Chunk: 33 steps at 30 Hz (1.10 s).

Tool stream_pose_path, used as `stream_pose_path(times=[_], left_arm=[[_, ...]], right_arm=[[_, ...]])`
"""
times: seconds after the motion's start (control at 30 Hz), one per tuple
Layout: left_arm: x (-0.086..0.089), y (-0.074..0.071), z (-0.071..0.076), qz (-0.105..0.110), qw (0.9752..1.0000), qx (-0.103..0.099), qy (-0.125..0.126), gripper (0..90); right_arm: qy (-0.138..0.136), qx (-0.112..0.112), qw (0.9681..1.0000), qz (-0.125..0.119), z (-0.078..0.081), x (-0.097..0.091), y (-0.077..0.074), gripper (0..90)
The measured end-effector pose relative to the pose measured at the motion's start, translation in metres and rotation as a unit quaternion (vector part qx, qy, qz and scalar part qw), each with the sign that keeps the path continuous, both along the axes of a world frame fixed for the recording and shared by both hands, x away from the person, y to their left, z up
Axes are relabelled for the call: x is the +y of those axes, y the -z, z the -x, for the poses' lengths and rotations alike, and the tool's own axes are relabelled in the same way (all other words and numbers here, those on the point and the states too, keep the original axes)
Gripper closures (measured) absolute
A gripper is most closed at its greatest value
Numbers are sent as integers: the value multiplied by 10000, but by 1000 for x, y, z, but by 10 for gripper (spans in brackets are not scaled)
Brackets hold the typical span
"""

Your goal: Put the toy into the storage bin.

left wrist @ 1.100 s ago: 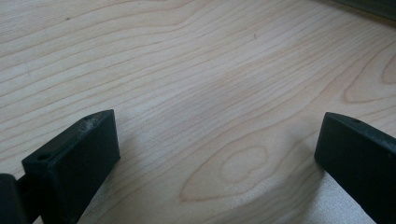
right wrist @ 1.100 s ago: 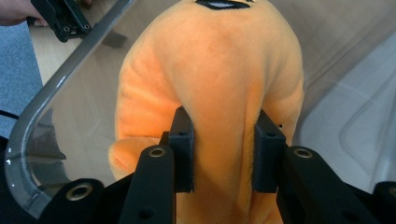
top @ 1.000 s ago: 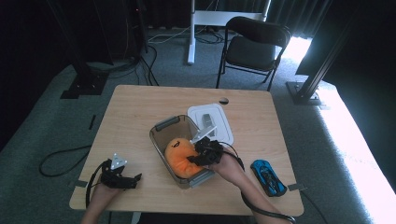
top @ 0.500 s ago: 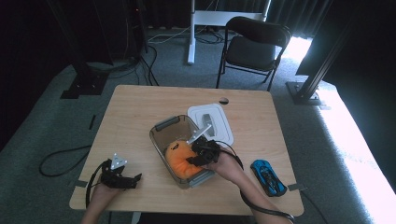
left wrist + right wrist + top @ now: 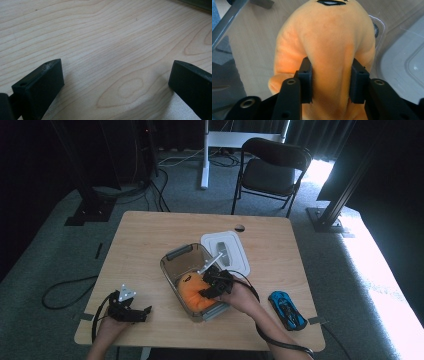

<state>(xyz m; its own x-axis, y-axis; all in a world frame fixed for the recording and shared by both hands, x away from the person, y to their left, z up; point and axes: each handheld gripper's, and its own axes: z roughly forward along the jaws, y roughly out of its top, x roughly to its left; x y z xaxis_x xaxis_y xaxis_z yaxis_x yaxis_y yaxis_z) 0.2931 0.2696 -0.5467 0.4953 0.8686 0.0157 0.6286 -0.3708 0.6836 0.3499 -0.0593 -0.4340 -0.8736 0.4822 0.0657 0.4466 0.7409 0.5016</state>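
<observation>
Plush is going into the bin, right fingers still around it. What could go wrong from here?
1. The right gripper has just been opening, yet its fingers still dent the orange plush; withdrawing now may drag it back out of the clear bin.
2. The plush bulges near the bin's rim, so the white lid lying beside may not seat flat.

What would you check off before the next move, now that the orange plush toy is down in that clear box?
1. Plush toy inside the clear box: ok.
2. Right tongs let go: not ok; they have just been opening, yet the pads still press the plush.
3. Lid within reach beside the box: ok.
4. Left tongs open, nothing between them: ok.
5. Blue toy car away from the box: ok.
6. Plush low enough for the lid: cannot tell.
</observation>
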Motion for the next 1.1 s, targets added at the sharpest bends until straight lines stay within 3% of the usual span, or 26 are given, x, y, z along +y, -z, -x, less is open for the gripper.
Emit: stream_pose_path(times=[0.33, 0.6, 1.1], left_arm=[[0, 0, 0, 0, 10000, 0, 0, 3], [0, 0, 0, 1, 10000, 0, -1, 3], [0, 0, 0, 0, 10000, 0, 0, 3]], right_arm=[[-65, 173, 9997, 143, -2, 2, -1, 451], [-31, 237, 9997, 83, -2, 2, -2, 350], [7, 184, 9998, -17, 1, -4, -7, 288]])
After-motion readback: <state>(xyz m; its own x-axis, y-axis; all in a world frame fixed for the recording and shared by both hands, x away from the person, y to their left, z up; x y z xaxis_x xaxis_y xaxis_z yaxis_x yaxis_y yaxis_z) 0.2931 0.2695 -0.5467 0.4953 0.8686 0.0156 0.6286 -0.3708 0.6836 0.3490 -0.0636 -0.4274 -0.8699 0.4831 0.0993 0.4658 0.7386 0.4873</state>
